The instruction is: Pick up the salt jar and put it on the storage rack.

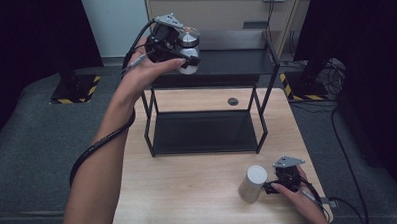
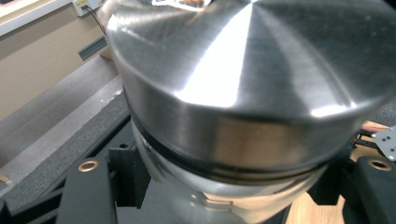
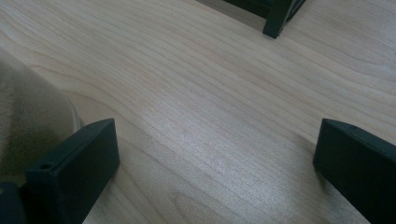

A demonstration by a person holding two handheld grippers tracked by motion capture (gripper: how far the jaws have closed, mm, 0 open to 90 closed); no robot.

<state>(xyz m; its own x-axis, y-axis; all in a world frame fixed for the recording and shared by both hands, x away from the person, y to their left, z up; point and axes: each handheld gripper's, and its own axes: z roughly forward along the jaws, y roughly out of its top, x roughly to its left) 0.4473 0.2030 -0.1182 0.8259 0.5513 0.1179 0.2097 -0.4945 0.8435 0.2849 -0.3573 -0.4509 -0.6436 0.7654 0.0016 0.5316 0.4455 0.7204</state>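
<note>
A: Start at the jaws. What has the left gripper (image 1: 184, 55) got?

B: Its jaws are clamped on a metal canister (image 1: 188, 52), steel lid above, paler body below. In the left gripper view the canister (image 2: 243, 93) sits right up against the lens, with the black jaws low at either side of its body.

A: And where is it in the high view?

B: Upper centre of the frame, raised at the level of the top shelf of the black rack (image 1: 265, 64), at the shelf's left end. I can't tell whether its base touches the shelf.

A: The right gripper (image 1: 269, 187)?

B: Lower right, low over the table (image 1: 189, 187). In the right gripper view its jaws stand wide apart with bare wood (image 3: 210, 116) between them; nothing is held. A pale cylinder (image 1: 253, 182) stands just beside it, at the left edge of that view (image 3: 28, 112).

A: So which step is this?

B: I'd judge the canister is being carried to the top shelf. The next move calls for keeping it upright, bringing it fully over the shelf, lowering until the base rests flat, then releasing. The near rail is the thing to clear.
</note>
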